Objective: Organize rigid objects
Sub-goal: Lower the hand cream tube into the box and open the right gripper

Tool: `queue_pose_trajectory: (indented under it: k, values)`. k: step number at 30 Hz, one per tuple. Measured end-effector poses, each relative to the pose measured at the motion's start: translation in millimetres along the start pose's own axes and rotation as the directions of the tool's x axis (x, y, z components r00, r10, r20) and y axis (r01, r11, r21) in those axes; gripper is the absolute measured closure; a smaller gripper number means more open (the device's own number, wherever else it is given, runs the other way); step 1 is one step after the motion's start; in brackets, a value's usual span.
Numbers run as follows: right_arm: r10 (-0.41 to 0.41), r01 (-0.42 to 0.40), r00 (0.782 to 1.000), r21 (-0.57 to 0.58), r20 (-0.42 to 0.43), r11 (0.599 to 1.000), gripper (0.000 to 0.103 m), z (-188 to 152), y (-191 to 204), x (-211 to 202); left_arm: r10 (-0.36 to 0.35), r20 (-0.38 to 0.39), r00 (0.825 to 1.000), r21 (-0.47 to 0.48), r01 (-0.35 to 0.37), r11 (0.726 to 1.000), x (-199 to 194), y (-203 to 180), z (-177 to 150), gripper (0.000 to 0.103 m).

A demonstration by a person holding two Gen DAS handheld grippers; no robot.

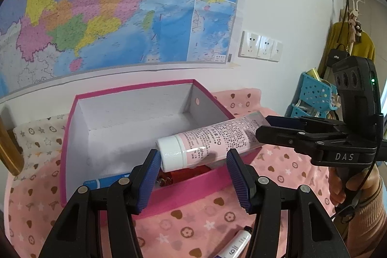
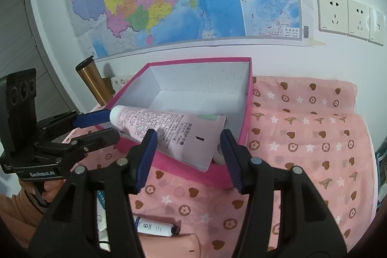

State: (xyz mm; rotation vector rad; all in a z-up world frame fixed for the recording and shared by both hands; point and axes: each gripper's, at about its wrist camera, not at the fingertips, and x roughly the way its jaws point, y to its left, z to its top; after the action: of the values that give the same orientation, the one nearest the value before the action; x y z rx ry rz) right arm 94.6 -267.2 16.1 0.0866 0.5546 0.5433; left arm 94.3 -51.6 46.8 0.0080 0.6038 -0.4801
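Note:
A pink tube (image 1: 212, 142) with a white cap hangs level over the near wall of an open pink box (image 1: 193, 185) with a white inside. In the left wrist view my left gripper (image 1: 193, 161) has the cap end between its blue pads, shut on it. My right gripper (image 1: 263, 126) comes in from the right and pinches the flat crimped end. In the right wrist view the tube (image 2: 169, 127) spans my right gripper (image 2: 187, 149), shut across its flat end, while the left gripper (image 2: 112, 123) clamps the cap over the box (image 2: 188, 171).
The box holds a blue item (image 1: 106, 181) and something red. A small white tube marked 6 (image 2: 154, 226) lies on the pink patterned cloth (image 2: 302, 137) near me. A gold tumbler (image 2: 93, 81) stands left of the box, blue baskets (image 1: 312, 93) to the right. The wall is close behind.

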Motion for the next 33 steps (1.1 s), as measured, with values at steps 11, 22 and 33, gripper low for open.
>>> queue_pose_trajectory:
  k: [11,22,33]
  values:
    - [-0.003,0.003,1.000,0.004,-0.022,1.000,0.046,7.1,-5.1,17.7,0.008,-0.025,1.000,-0.026,-0.008,1.000,16.8,11.2,3.6,0.046]
    - [-0.018,0.018,0.998,0.010,-0.054,1.000,0.046,7.0,-10.9,32.5,0.014,-0.057,0.998,-0.045,-0.017,0.999,32.8,16.8,2.2,0.046]
    - [-0.043,0.043,0.995,0.001,-0.094,0.999,0.046,4.1,-13.1,47.7,0.015,-0.107,0.994,-0.073,-0.023,0.997,52.5,25.0,-2.8,0.046]
